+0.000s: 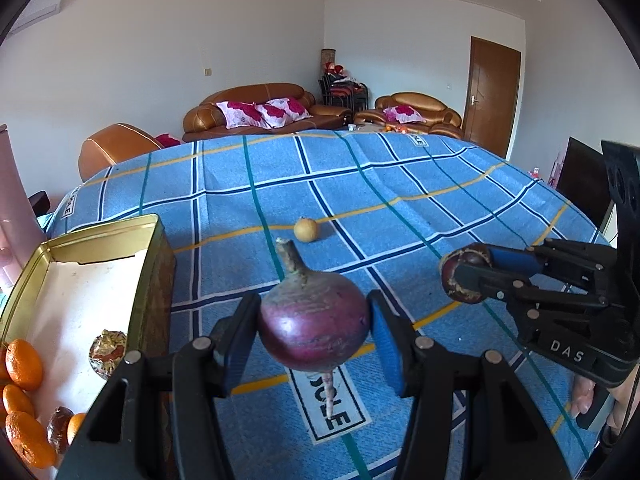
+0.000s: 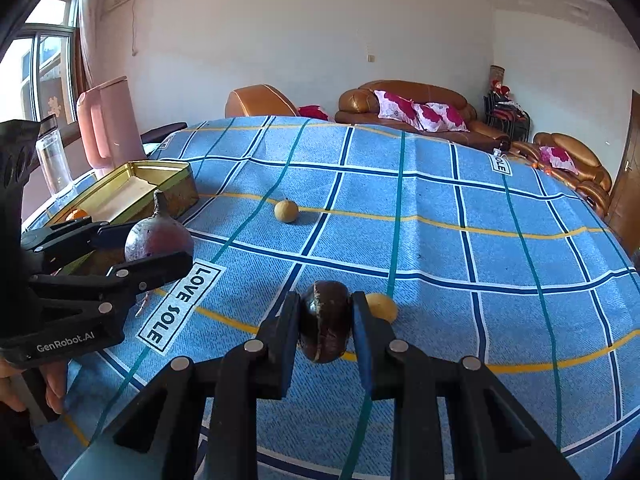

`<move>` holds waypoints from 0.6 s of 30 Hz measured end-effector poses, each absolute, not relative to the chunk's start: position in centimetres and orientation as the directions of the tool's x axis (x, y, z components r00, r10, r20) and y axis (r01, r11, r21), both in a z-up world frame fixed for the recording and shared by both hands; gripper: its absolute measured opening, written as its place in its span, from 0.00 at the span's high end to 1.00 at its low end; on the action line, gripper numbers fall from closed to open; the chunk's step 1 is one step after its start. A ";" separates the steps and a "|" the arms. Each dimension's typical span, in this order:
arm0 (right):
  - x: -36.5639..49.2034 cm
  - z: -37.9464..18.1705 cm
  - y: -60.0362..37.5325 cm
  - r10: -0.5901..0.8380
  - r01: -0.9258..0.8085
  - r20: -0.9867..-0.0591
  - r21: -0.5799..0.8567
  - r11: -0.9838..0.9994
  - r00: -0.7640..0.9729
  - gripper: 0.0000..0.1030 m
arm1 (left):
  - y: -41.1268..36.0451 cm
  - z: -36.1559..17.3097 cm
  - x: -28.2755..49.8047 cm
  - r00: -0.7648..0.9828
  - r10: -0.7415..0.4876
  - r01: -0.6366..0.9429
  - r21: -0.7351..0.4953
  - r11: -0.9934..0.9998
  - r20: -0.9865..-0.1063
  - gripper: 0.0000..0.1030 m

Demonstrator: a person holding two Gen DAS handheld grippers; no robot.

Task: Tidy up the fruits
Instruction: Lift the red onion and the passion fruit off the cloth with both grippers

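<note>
At the far left of the left wrist view, the gold tin (image 1: 154, 240) stands open on the surface (image 1: 400, 184), with oranges (image 1: 24, 364), a foil-wrapped piece (image 1: 107, 350) and a dark round fruit (image 1: 59, 428) gathered in its near end; most of its pale floor is bare. The step in hand is judged to be the carrying of both held items to this tin. It is done well if each item is kept clear of the cloth and of the tin's raised rim, brought over the bare floor, lowered until nearly resting, and only then let go, one gripper at a time so that the two are not crowded over the narrow opening.

At lower centre of the same view, the left gripper (image 1: 314, 330) is clamped on the purple radish (image 1: 314, 320), the blue pads pressed against its two flanks, stem up and thin root hanging down. The tin lies just beside it to the left.

A small yellow fruit (image 1: 306, 230) rests on the cloth at centre, beyond the radish.

At the right, the right gripper (image 1: 466, 280) is seen closed on the dark brown fruit (image 1: 464, 278); in the right wrist view this fruit sits between the pads at lower centre, cracked along one side. A second yellow fruit (image 2: 382, 308) lies on the cloth just behind the right finger. The tin is well apart from this gripper, at the middle left of that view.
</note>
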State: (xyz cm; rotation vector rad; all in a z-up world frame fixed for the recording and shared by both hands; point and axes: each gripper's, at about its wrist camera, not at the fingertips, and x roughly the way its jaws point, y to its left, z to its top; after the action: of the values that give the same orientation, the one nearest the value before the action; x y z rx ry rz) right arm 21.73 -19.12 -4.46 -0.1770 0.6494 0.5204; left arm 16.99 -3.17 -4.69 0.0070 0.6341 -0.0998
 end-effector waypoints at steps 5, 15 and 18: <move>20.8 -3.8 -19.1 0.429 -0.531 -0.569 -0.016 0.847 0.702 0.74 | -2.7 -4.4 16.3 0.820 -0.085 0.079 -0.035 0.996 -0.565 0.45; 19.4 -2.8 -19.6 0.461 -0.537 -0.487 -0.019 0.843 0.742 0.74 | -2.6 -3.7 14.9 0.860 -0.053 0.054 -0.014 0.998 -0.508 0.45; 18.9 -2.5 -19.7 0.467 -0.536 -0.459 -0.024 0.844 0.756 0.74 | -2.7 -3.6 14.5 0.870 -0.045 0.048 -0.007 0.999 -0.490 0.45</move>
State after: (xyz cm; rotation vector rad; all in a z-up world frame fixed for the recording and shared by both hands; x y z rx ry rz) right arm 18.90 -19.73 -2.55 -0.1580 0.4575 0.5495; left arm 14.53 -2.66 -3.56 0.0057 0.5124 -0.0485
